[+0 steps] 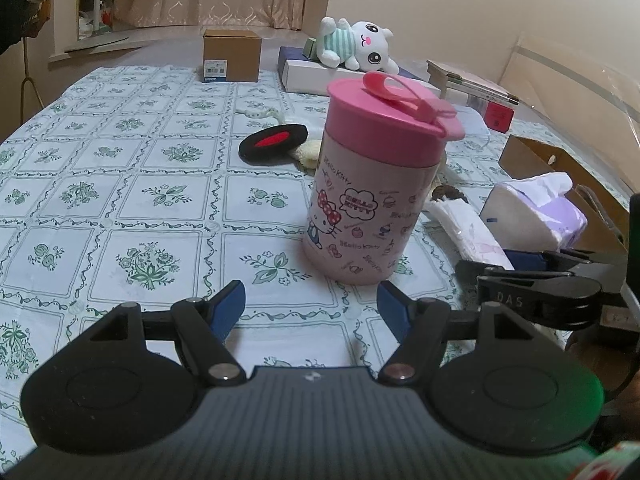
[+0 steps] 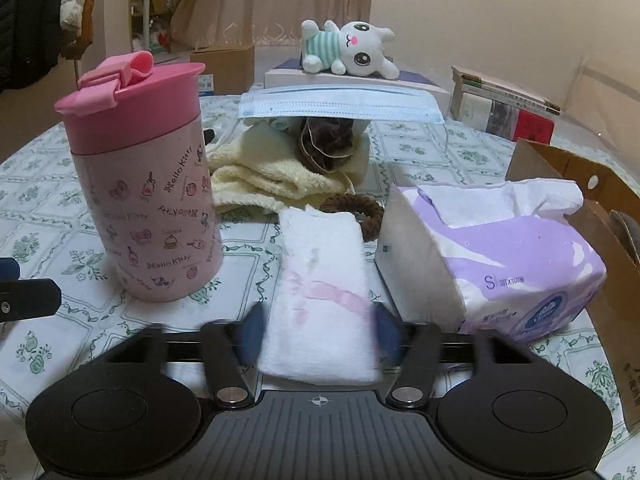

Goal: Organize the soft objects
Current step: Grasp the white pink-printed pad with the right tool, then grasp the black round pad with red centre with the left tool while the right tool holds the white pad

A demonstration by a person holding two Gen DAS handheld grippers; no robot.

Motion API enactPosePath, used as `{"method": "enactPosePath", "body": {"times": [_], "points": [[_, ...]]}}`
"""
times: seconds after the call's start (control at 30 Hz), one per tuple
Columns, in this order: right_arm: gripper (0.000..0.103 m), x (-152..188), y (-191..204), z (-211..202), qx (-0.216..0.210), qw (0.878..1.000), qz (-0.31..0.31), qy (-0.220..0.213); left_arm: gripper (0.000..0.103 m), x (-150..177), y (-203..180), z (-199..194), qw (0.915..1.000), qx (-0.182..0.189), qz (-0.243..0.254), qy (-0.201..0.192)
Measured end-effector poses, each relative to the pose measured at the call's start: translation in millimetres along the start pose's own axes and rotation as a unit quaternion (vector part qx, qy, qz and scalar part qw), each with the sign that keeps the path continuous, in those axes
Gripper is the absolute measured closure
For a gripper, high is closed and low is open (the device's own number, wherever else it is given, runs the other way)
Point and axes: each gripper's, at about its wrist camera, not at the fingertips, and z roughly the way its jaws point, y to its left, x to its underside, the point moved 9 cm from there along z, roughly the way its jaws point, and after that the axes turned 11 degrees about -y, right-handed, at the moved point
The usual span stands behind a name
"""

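Folded white cloth (image 2: 320, 300) lies on the surface between the right claw (image 2: 318, 336) pads, touching or not I can't tell. Pink tumbler (image 2: 148, 200) and tissue pack (image 2: 492, 256) crowd both sides. Left claw (image 1: 311, 312) spread, empty.

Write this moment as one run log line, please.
left gripper: open, before cup | right gripper: around folded cloth, grip unclear

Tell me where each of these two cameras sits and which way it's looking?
Left wrist: rides on the left gripper, looking forward and down across the table at the pink cup; its open jaws show, and the right gripper at the edge.
Right wrist: rides on the right gripper, looking at the folded white cloth between its jaws, beside the tissue pack.
Shared: cup, cloth, tissue pack, plush toy.
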Motion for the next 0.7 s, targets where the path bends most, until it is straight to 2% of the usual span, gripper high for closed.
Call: {"method": "enactPosePath", "body": {"times": [0.07,0.17,0.43,0.7], "points": [[0.059,-1.7,0.2,-3.1,-0.003,1.0,-0.001,0.0,0.034,-0.9,-0.8,-2.1,1.0,-0.001,0.001,-0.001],[0.063,-4.8,1.3,-12.8,-0.012,1.0,0.001,-0.002,0.034,-2.6,-1.1,-7.5,1.0,-0.002,0.003,-0.003],[0.064,-13.7,5.5,-51.9,-0.032,0.999,0.018,-0.014,0.034,-12.7,3.4,-23.8,0.9999,0.0,0.006,-0.013],[0.064,-44.3,-4.7,-73.7,-0.053,0.998,0.02,-0.037,0.034,-32.4,20.4,-25.6,0.9993,0.014,0.027,-0.021]]}}
